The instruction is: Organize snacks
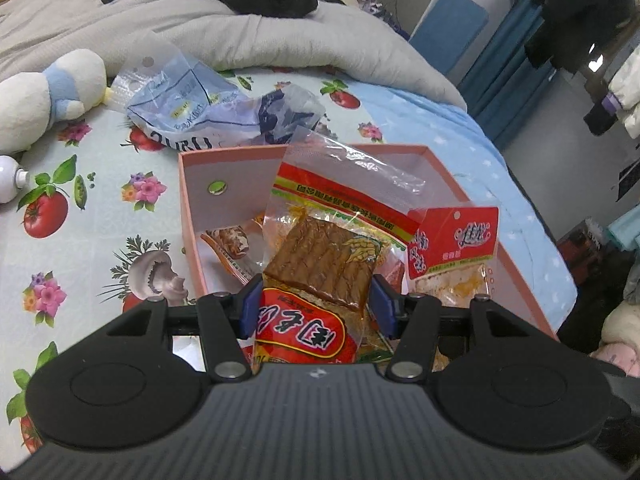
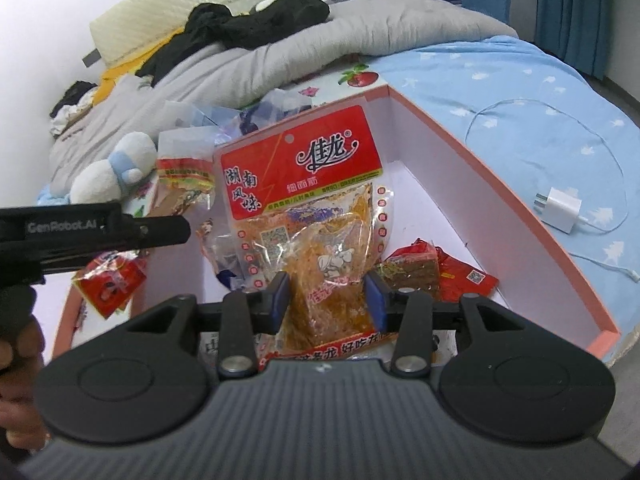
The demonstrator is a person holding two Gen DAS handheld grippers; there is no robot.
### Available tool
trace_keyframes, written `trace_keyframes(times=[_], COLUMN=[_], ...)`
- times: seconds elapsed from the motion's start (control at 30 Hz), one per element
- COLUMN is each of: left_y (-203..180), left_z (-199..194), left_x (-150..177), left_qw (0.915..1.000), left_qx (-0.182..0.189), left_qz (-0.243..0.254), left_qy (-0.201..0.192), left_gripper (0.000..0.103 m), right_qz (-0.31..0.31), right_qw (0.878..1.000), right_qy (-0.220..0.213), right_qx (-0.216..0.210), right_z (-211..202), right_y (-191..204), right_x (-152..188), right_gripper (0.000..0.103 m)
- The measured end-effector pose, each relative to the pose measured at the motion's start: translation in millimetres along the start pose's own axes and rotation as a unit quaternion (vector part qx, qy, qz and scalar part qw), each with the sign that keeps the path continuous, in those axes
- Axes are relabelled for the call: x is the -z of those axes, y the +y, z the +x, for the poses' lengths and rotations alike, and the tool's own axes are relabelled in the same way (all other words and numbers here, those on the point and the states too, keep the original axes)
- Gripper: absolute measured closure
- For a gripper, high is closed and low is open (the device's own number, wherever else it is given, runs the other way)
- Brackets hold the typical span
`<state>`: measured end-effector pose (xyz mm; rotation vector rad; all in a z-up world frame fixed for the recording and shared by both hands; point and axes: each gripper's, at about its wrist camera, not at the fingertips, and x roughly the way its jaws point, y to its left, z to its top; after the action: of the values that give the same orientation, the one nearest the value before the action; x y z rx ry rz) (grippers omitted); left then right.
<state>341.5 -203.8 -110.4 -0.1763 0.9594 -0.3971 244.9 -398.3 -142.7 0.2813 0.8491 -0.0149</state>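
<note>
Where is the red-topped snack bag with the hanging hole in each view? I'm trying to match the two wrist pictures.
Left wrist view: the red-topped snack bag stands right of centre, over the pink box's right side, beside the bag between that gripper's fingers.
Right wrist view: the same bag fills the centre, between the right gripper fingers.
Shared landmark: the pink box.
</note>
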Motion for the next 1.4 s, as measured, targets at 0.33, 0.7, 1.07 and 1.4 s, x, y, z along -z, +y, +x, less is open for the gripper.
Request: trace_keyframes(times=[0.33, 0.7, 1.07, 1.4], left_y=[8, -6, -21, -26], left_z=[-1, -76, -170, -246], left_x=[0, 10, 49, 85], left_qw=[1.0, 0.9989, 0.9956, 0.9909], left_qx=[-0.004, 0.005, 0.009, 0.009], left_qz=[-0.007, 0.006, 0.031, 0.043], left_qy=[-0.005, -0.045, -0.088, -0.127], left_gripper=[0.024, 0.024, 0.024, 0.024], right_qz=[0.036, 0.022, 0.009, -0.008], right_qw=[0.999, 0.999, 0.995, 0.989], right_qy=[0.006, -0.043, -0.099, -0.148], right_qx=[0.027, 0.014, 0.025, 0.023], right_z=[0, -60, -138, -193], right_y=[-5, 16, 35, 51], right_x=[0, 8, 39, 60], right_gripper=[0.04, 0.038, 0.038, 0.038])
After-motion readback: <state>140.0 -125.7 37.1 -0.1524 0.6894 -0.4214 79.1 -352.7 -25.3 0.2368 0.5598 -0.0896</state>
